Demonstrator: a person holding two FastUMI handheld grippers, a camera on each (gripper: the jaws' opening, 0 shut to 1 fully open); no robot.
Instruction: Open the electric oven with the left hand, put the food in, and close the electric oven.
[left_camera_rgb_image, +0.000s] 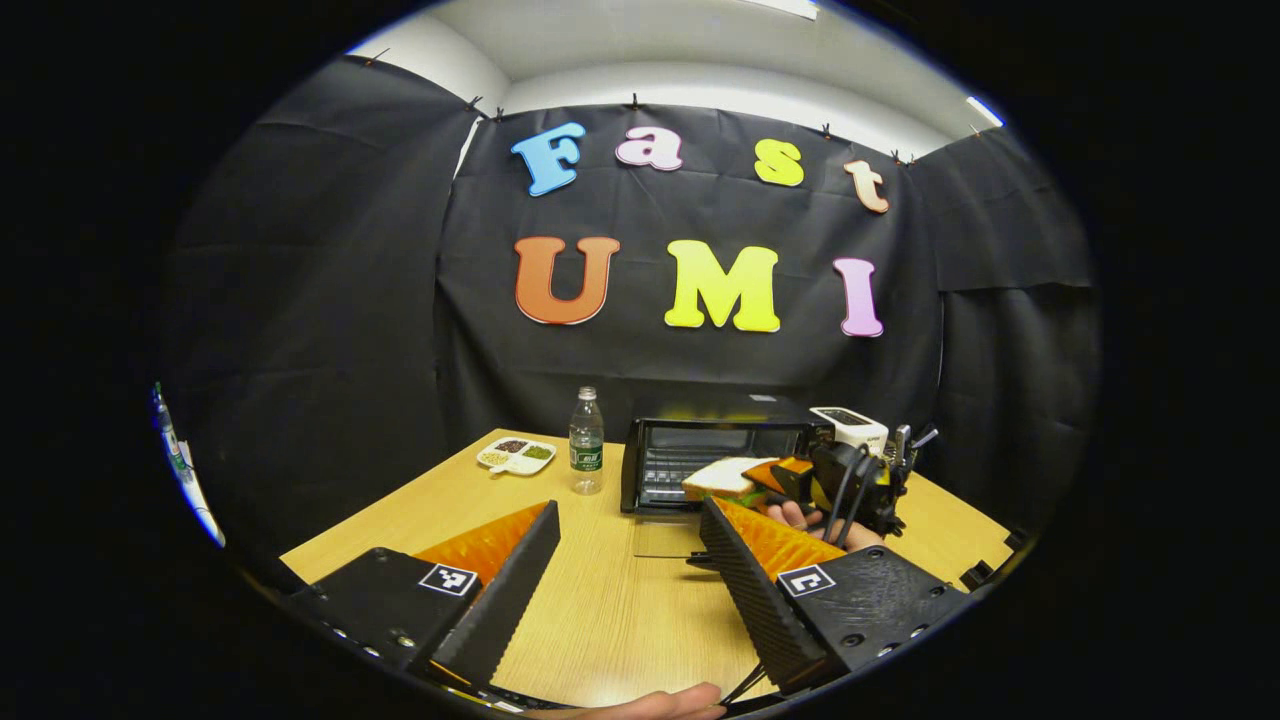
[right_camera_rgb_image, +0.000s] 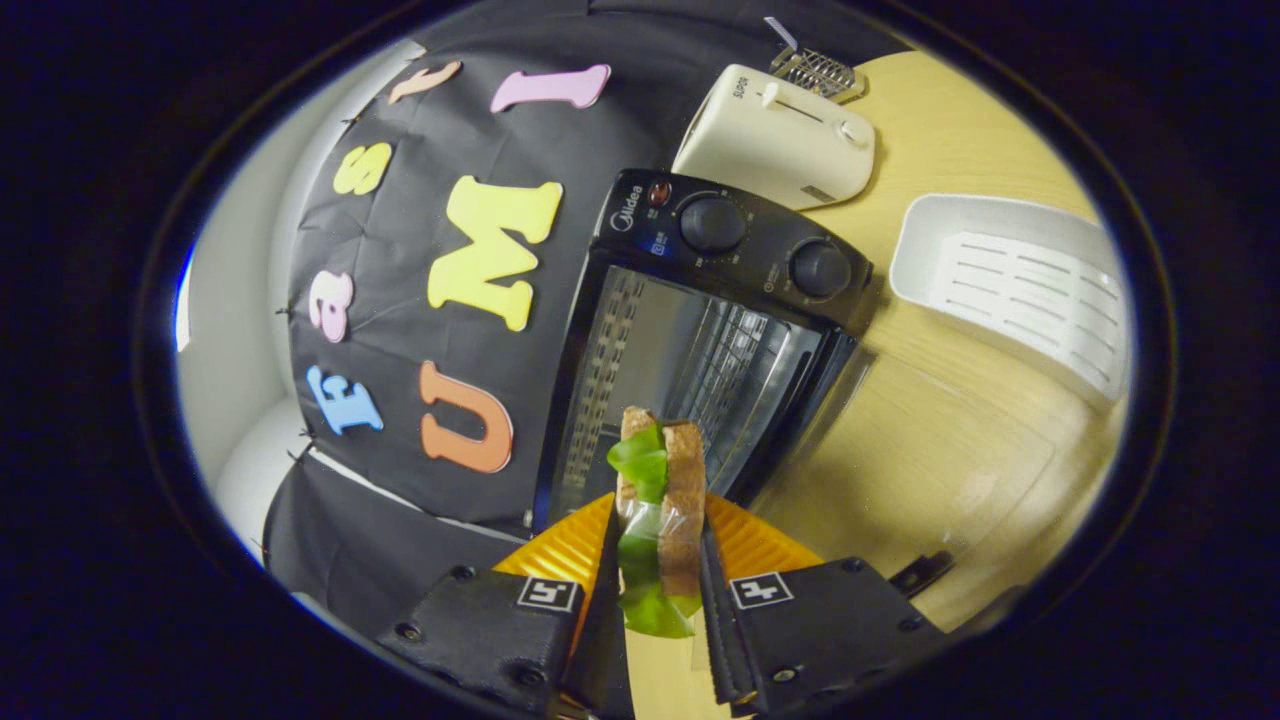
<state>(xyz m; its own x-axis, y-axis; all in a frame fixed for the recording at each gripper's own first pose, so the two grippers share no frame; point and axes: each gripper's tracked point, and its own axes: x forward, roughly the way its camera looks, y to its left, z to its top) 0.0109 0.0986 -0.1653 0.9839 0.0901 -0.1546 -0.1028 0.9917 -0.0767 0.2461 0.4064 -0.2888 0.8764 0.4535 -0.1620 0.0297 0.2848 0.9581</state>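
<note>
The black electric oven (left_camera_rgb_image: 715, 445) stands at the back of the wooden table, its glass door (left_camera_rgb_image: 665, 535) folded down flat. My left gripper (left_camera_rgb_image: 628, 512) is open and holds nothing, just in front of the lowered door. My right gripper (left_camera_rgb_image: 850, 482), held by a hand, carries a sandwich (left_camera_rgb_image: 725, 478) right at the oven's mouth. In the right gripper view my right gripper (right_camera_rgb_image: 658, 522) is shut on the sandwich (right_camera_rgb_image: 680, 480), bread with green lettuce, pointing into the oven (right_camera_rgb_image: 700, 340) and its wire rack. The door (right_camera_rgb_image: 930, 470) lies open beside it.
A water bottle (left_camera_rgb_image: 586, 440) and a small divided dish (left_camera_rgb_image: 516, 455) stand left of the oven. A white toaster (right_camera_rgb_image: 775, 135) sits behind the oven, and a white slotted tray (right_camera_rgb_image: 1010, 290) lies on the table (right_camera_rgb_image: 960, 150) near it.
</note>
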